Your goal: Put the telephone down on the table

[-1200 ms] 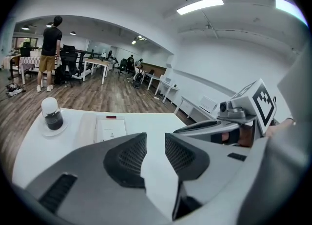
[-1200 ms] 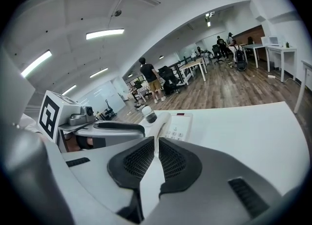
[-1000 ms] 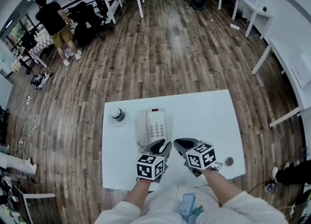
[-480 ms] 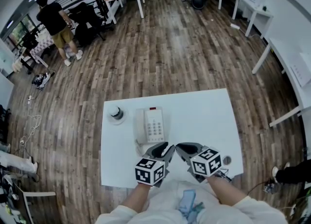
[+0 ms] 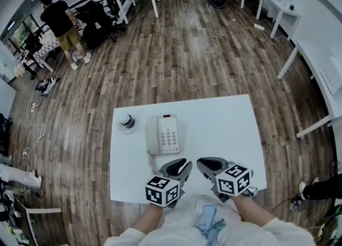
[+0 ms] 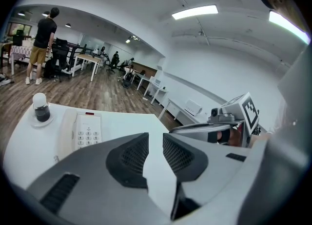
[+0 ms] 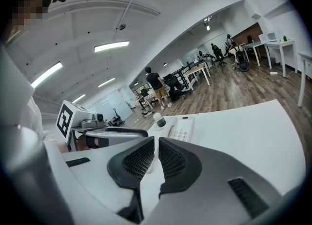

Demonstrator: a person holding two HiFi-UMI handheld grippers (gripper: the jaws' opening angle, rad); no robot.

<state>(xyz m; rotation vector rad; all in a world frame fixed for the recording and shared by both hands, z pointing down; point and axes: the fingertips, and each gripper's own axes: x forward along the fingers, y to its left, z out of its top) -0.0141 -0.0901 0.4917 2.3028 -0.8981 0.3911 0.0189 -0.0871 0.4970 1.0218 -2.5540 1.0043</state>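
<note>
White telephone (image 5: pixel 164 134) lies flat on the white worktop (image 5: pixel 230 127), at 11 o'clock from our tools. Left hand-held gripper (image 5: pixel 178 166) and right hand-held gripper (image 5: pixel 209 164) have pulled back toward 6 o'clock and now sit apart from it. Left jaws have just been closing with nothing between them. Both pairs are pressed together, empty. We judge the put-down finished.
</note>
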